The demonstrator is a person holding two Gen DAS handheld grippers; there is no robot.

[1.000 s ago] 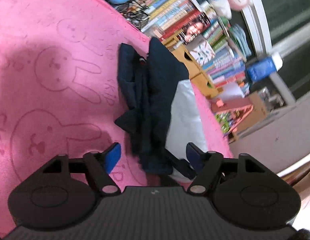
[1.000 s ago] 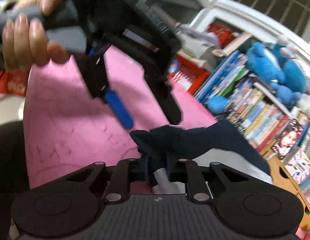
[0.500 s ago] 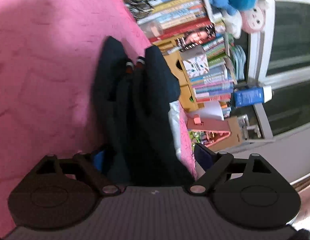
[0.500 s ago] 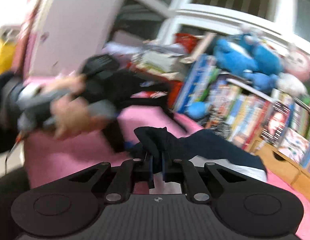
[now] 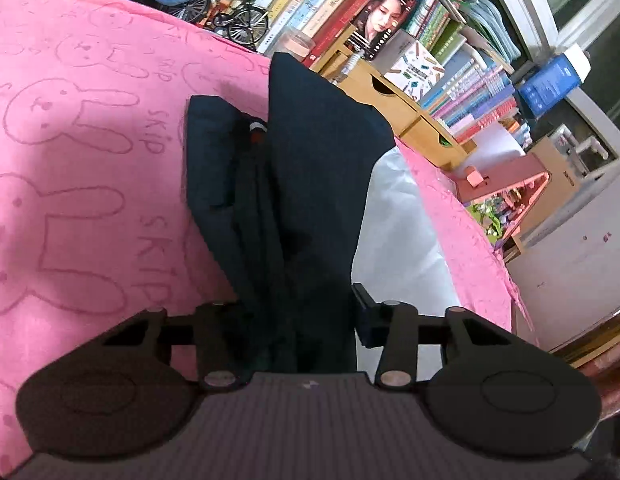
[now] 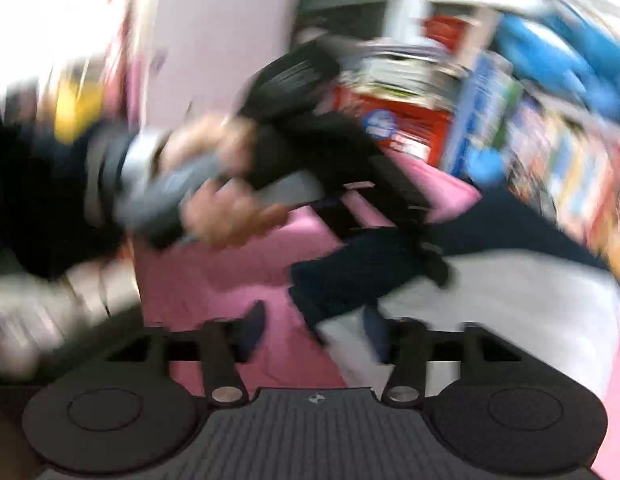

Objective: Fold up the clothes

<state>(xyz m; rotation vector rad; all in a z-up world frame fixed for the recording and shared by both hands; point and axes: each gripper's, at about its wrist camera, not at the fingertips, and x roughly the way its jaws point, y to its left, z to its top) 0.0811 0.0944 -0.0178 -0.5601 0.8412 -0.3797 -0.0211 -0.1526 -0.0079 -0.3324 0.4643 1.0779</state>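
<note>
Pink bedspread [image 5: 82, 168] with rabbit outlines fills the left of the left wrist view, with shelves of books [image 5: 394, 12] packed along the upper right. Dark navy garment [image 5: 294, 184] lies down the middle of the frame, its long axis running from the lower centre up toward the shelves, one corner pointing to the top. Its right half is pale grey-white. The left gripper [image 5: 298, 320] has the near end of that bundle between its fingers and the jaws are closing on it; the cloth fills the gap, so I read a grasp forming.

Over to the right wrist view, heavily blurred. The right gripper [image 6: 314, 332] sits at the bottom, jaws opening, blue pads apart, with only pink cover and the garment's near edge [image 6: 350, 280] between them, nothing pinched. The garment stretches from centre toward the right edge. The person's hand [image 6: 214, 196] and the other tool's dark body cross the middle of the frame.

To do this well, I'd say bite through all the layers squarely, then carry the end straight along the long axis so the edges stack without twisting.
</note>
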